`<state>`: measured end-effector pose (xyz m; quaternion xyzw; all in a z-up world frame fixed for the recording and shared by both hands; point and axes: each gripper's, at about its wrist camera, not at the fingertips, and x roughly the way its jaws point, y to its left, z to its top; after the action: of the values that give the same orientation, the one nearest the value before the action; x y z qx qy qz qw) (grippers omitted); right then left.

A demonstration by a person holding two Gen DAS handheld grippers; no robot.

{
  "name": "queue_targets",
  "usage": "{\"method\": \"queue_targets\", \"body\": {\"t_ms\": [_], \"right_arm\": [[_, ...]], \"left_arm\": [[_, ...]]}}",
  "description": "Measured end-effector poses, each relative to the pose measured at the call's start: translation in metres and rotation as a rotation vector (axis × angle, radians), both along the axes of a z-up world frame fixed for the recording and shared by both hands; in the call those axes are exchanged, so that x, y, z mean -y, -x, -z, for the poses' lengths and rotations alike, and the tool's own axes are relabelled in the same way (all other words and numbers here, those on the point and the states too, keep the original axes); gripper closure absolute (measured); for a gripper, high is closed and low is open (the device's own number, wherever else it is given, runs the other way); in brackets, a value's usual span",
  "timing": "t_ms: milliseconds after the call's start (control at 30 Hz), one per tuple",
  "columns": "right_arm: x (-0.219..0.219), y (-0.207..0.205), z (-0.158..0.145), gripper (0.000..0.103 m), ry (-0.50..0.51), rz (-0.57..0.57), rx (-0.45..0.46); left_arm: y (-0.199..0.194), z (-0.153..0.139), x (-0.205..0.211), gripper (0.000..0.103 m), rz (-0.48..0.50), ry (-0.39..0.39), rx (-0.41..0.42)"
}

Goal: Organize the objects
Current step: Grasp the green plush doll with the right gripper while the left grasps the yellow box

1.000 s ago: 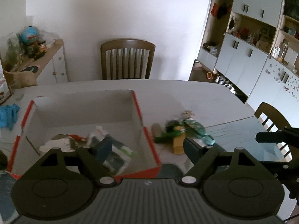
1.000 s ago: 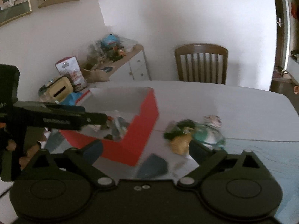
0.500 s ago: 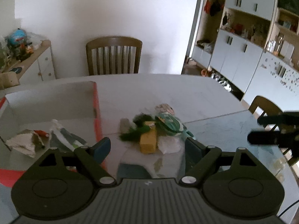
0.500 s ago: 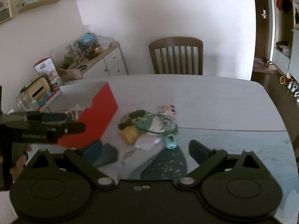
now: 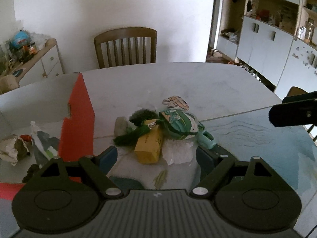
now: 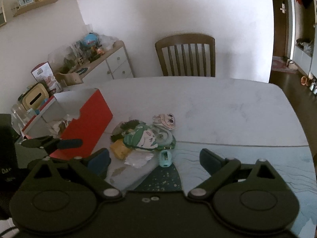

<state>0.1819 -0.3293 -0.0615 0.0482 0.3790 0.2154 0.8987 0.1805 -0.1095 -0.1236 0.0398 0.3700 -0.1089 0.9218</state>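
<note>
**Grippers swing from the box to the pile**

Clutter remains the business here: a small heap lies on the pale marble-look worktop, just beside the red wall of the open red-and-white cardboard box. A second ago the left hand-held gripper looked down into that box; now it faces the heap, fingers spread wide and empty, the box off to its left. That suggests one drop is finished and the next pick is being lined up.

Nearest the box in the heap sit a grey pebble-like lump and a dark green fuzzy tassel. A yellow rectangular block lies across the tassel's end, with crumpled white paper just beyond it. A green-and-white printed pouch tops the heap; a small mint-green sharpener rests at the side farthest from the box.

Inside the box lie crumpled wrappers and a tube, so sorting looks partly done. The right hand-held gripper hangs near the heap, also wide and empty.
</note>
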Motion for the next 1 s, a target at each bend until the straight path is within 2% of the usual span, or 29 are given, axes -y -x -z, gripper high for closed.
{"method": "queue_targets", "body": {"t_ms": [300,533,733,1000], "right_arm": [[-0.009,-0.031,0.018,0.009,-0.010,-0.030,-0.051],[-0.033,-0.062,0.035,0.013,-0.026,-0.047,-0.088],[-0.050,-0.088,0.053,0.022,-0.038,-0.045,-0.145],[-0.061,-0.102,0.070,0.026,-0.073,-0.038,-0.217]], "left_arm": [[-0.022,0.020,0.003,0.016,-0.073,0.006,-0.027],[-0.034,0.027,-0.004,0.016,-0.111,0.029,-0.048],[-0.043,0.033,-0.004,0.016,-0.117,0.042,-0.067],[-0.049,0.041,-0.006,0.016,-0.121,0.061,-0.089]]}}
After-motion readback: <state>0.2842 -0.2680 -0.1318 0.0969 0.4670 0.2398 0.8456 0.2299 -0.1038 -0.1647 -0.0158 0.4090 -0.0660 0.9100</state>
